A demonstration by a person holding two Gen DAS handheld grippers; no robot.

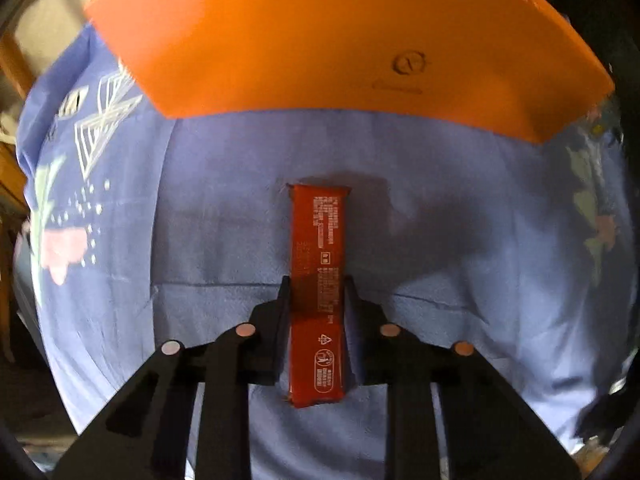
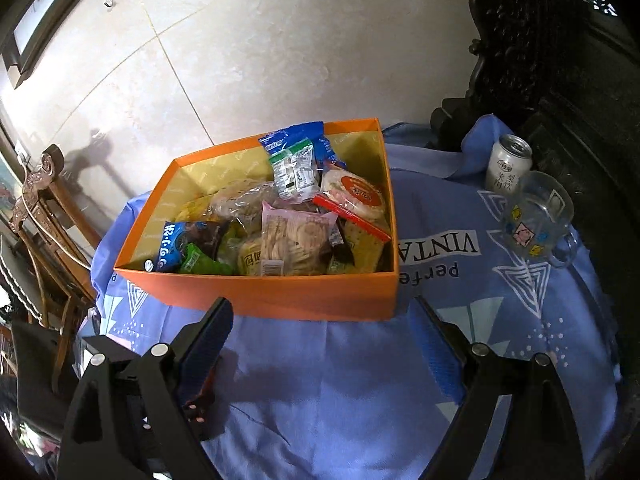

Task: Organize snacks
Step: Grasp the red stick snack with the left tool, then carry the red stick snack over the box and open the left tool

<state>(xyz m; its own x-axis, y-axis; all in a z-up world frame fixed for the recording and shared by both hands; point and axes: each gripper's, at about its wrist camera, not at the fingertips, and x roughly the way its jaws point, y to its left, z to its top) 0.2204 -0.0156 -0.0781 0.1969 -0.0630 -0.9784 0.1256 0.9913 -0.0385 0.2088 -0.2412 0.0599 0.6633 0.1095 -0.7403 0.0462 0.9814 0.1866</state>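
Down at the centre of the left wrist view, the left gripper has its two black, wedge-shaped fingers drawn in narrow around a red snack bar, one pad against each long edge of the wrapper. The bar is a slim, flat rectangle in glossy red foil with small white print and crimped ends. It lies lengthwise along the fingers, running from six o'clock toward twelve, flat on the blue tablecloth. The cloth is soft and faintly creased, printed with white line triangles and pale pink and green shapes at nine o'clock. Across the top of that view, from ten to two o'clock, stretches the smooth matte side of the orange box, apart from the bar's far end.

In the right wrist view, the right gripper stands wide with nothing between its fingers, whose inner pads are ribbed and blue. It hangs above bare cloth. Toward twelve o'clock sits the same orange box, a rigid rectangular carton with a yellowish lining, heaped with crinkly snack packets in blue, green, pink and clear film. At two o'clock a white drink can stands upright, and just beside it a clear glass mug with small coloured prints. Behind the box rises a pale tiled wall, with a carved wooden chair at nine o'clock.
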